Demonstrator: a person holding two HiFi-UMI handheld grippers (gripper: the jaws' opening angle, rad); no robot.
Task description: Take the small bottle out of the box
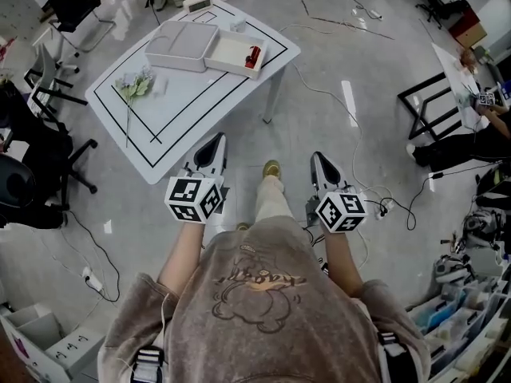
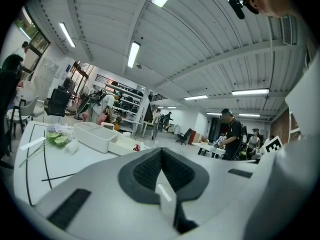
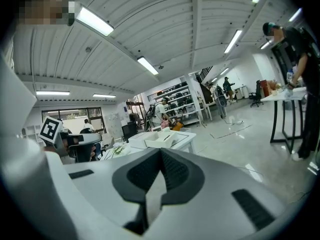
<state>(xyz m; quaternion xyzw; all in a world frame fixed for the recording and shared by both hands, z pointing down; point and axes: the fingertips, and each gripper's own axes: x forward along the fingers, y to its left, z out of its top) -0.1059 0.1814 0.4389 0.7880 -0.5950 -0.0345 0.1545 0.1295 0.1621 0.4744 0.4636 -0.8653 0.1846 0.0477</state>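
A small red bottle (image 1: 253,57) is seen inside the open white box (image 1: 227,64), at its right end, near the far right corner of the tabletop (image 1: 200,102). The left tool (image 1: 217,140) and right tool (image 1: 318,159) are held off the tabletop's near edge, well apart from the box. Both are fully closed, pads together, with nothing gripped or touched.

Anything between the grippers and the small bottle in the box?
Nothing visible. The box is open on top, small bottle exposed; only the box wall rings it. Flowers lie off to the left.
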